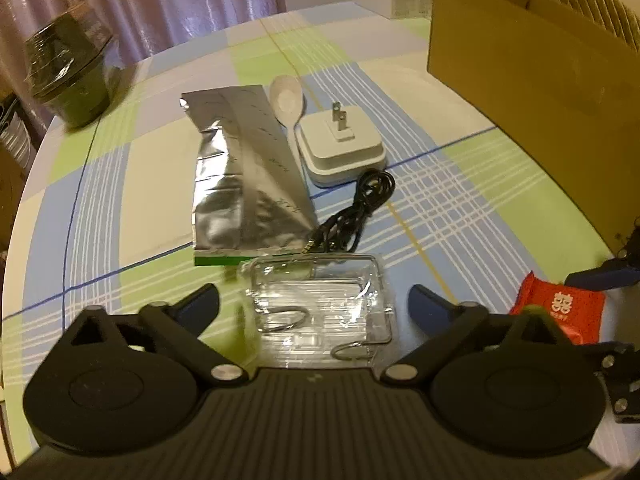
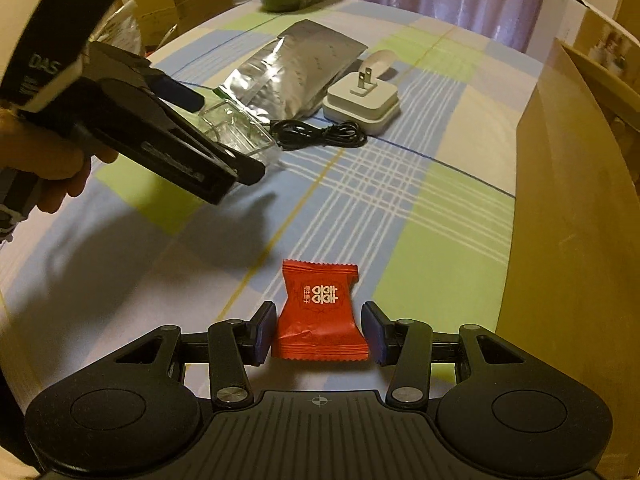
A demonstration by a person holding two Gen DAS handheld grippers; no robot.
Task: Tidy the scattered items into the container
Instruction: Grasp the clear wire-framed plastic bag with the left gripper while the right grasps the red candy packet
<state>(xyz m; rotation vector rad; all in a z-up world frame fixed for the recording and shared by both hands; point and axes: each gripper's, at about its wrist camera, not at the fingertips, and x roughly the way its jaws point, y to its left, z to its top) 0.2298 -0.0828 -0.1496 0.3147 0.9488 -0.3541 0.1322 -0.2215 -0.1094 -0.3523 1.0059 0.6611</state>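
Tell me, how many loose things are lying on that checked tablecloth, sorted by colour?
Silver: 1, foil pouch
White: 2, spoon, plug adapter
Black: 1, coiled cable
Clear: 1, plastic box
Red: 1, candy packet
Total: 6

From the left wrist we look low along the bench (image 1: 460, 208) toward the curtains. From the right wrist we look close over the bench too. Both views share the silver pouch (image 1: 248, 172) and the white charger (image 2: 362, 100).
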